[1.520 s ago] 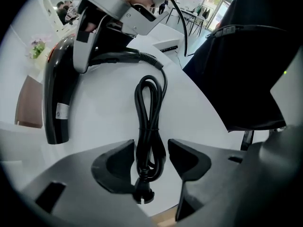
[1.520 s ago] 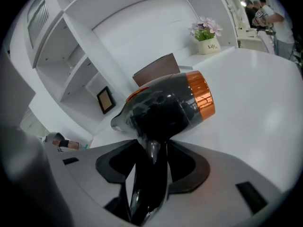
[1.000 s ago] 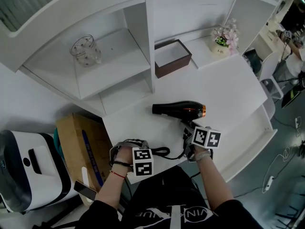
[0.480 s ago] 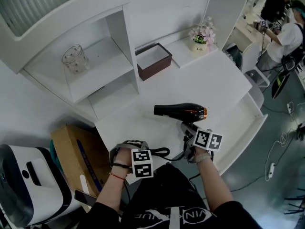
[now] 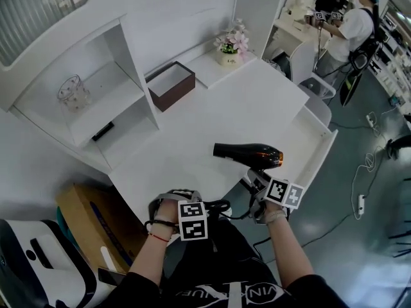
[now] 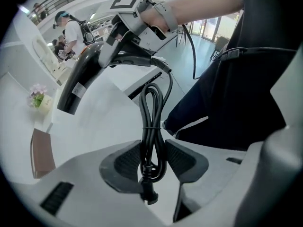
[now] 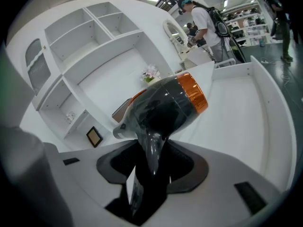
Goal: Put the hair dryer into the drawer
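A black hair dryer (image 5: 247, 153) with an orange ring hangs over the desk's (image 5: 192, 140) front right part, nozzle pointing left. My right gripper (image 5: 260, 181) is shut on its handle (image 7: 151, 150), and the body (image 7: 165, 105) fills the right gripper view. My left gripper (image 5: 183, 201) is shut on the bundled black cord (image 6: 152, 126), with the plug below the pads. In the left gripper view the dryer (image 6: 83, 79) shows with the right gripper (image 6: 137, 18) above it. The open white drawer (image 5: 318, 146) sticks out at the desk's right side, also seen as a drawer (image 7: 265, 103) beyond the dryer.
A brown box (image 5: 170, 85) and a flower pot (image 5: 231, 43) stand at the desk's back. A glass jar (image 5: 72, 92) sits on the white shelf unit. A cardboard box (image 5: 96, 217) and a white appliance (image 5: 26, 262) are on the floor to the left. A person (image 5: 350, 24) stands far right.
Both grippers have carried the dryer and its cord rightward, from the middle of the desk to its front right part beside the open drawer. The head view has swung to the right.
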Demonstrator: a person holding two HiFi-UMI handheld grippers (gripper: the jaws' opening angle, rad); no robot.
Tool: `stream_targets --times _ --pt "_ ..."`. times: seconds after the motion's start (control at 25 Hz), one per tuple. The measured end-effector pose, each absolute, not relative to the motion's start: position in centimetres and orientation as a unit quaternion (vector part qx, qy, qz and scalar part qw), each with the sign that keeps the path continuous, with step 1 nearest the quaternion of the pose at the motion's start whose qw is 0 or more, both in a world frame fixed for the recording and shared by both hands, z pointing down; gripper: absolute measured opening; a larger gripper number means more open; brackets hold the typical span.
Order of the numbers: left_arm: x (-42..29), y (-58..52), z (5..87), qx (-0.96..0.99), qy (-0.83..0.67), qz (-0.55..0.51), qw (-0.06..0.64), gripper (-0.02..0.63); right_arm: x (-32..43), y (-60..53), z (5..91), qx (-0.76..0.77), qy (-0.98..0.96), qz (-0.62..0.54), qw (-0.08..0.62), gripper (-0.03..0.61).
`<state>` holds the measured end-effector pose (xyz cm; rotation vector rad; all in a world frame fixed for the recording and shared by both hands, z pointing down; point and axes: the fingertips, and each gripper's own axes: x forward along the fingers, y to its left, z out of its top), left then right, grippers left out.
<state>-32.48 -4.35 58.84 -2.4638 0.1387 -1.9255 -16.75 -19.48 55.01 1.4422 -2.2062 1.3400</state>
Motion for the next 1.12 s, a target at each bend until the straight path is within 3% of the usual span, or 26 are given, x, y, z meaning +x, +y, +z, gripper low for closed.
stream_targets --times 0.44,1.12 --pt "-26.3 -5.2 58.2 -0.782 0.025 -0.621 0.044 0.170 -8.8 -18.6 55.4 0.511 -0.720 0.467 0.051 0.178" --pt "-11.6 -7.7 59.0 -0.783 0.070 -0.618 -0.003 0.170 2.7 -23.1 56.0 0.438 -0.767 0.457 0.101 0.178"
